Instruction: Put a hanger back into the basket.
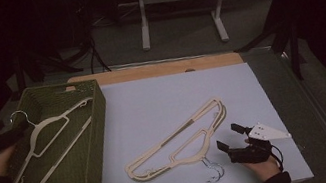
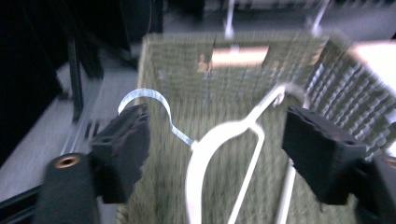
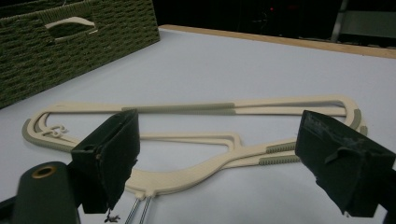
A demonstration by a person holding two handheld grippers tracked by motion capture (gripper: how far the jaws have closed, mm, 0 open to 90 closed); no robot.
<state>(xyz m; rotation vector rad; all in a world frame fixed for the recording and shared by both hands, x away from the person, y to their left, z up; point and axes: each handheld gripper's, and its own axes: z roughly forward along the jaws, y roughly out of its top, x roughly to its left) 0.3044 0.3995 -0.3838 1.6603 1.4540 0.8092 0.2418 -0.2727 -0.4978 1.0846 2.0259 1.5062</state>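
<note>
Left gripper [image 2: 215,149] above hanger [image 2: 219,154] in basket [image 2: 187,70]

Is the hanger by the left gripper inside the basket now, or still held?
Inside. The hanger lies in the green basket; the left gripper stands open with no pad touching it.

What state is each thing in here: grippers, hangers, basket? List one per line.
Left gripper: open, over the basket's near-left corner, holding nothing.
Right gripper: open, on the table by the stacked hangers' hooks.
Basket: upright, on the table's left edge.
Hanger in basket: lying slanted, hook at the rim.
Stacked hangers: flat on the table, one on another.
</note>
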